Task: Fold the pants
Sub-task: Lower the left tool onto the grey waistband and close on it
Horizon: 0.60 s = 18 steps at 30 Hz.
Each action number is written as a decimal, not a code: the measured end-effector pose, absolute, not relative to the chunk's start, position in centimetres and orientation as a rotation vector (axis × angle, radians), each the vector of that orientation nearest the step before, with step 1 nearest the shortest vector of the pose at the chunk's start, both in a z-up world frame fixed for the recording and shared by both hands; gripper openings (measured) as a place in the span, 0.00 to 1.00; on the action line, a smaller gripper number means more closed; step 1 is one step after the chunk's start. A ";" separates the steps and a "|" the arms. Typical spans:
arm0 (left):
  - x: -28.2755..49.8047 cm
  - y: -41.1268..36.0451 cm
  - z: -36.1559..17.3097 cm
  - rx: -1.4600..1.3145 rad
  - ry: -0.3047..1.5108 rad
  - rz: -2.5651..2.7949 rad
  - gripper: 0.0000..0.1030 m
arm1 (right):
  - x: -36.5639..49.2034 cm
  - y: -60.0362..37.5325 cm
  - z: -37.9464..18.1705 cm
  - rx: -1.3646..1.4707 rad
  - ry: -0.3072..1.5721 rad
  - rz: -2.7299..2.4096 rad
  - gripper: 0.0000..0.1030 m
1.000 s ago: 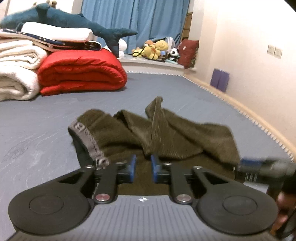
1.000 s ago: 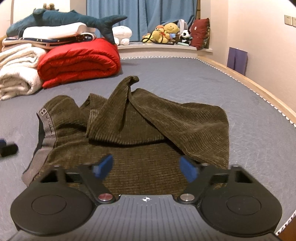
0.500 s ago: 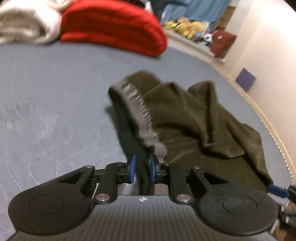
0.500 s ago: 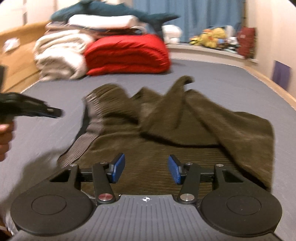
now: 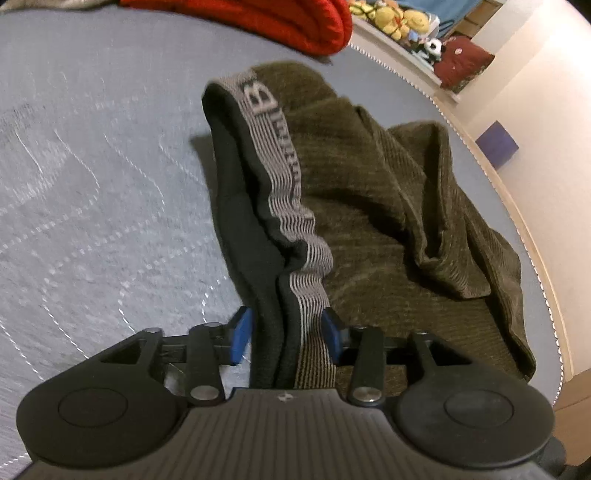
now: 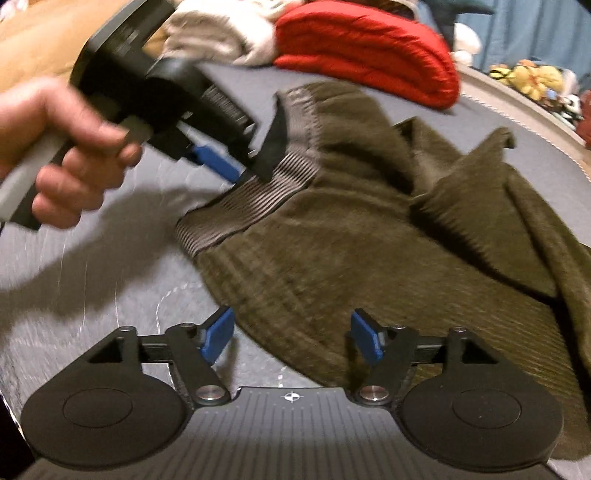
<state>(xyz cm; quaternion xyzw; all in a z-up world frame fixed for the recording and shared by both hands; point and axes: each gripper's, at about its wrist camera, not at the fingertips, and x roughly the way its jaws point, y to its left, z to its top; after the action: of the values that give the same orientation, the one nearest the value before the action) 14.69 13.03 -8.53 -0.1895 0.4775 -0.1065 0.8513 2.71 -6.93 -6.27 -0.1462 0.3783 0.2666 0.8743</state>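
Olive corduroy pants (image 5: 388, 206) lie rumpled on the grey-blue mattress (image 5: 92, 192), with a striped grey waistband (image 5: 284, 166) and black lining. My left gripper (image 5: 286, 332) straddles the waistband; its blue pads stand apart with the fabric between them, the band slightly lifted. In the right wrist view the left gripper (image 6: 236, 166) is seen at the waistband (image 6: 258, 184), held by a hand. My right gripper (image 6: 291, 339) is open and empty, low over the near edge of the pants (image 6: 369, 240).
A folded red quilt (image 6: 369, 48) and white blankets (image 6: 221, 33) lie at the mattress head. Plush toys (image 5: 402, 22) and a dark red cushion (image 5: 461, 62) sit on the ledge. The mattress's right edge and a wall (image 5: 546, 110) run alongside the pants.
My left gripper has swung to the waistband and its pads have spread apart around it. My right gripper has moved left toward the waist corner and stays open.
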 end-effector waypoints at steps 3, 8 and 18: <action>14.9 12.2 -9.0 -0.370 1.000 -0.253 0.66 | 2.5 -6.0 -7.2 -0.370 0.787 0.573 0.80; 15.3 10.9 -9.0 -0.335 0.975 -0.252 0.69 | 3.1 -5.4 -7.5 -0.388 0.774 0.570 0.82; 16.1 9.7 -9.0 -0.309 0.947 -0.210 0.67 | 4.3 -5.3 -7.4 -0.381 0.732 0.561 0.61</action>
<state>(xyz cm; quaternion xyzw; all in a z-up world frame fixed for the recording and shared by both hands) 16.08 9.72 -9.04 -0.1481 0.4535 -0.1007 0.8731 4.30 -5.30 -7.43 -0.1828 0.3509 0.2690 0.8781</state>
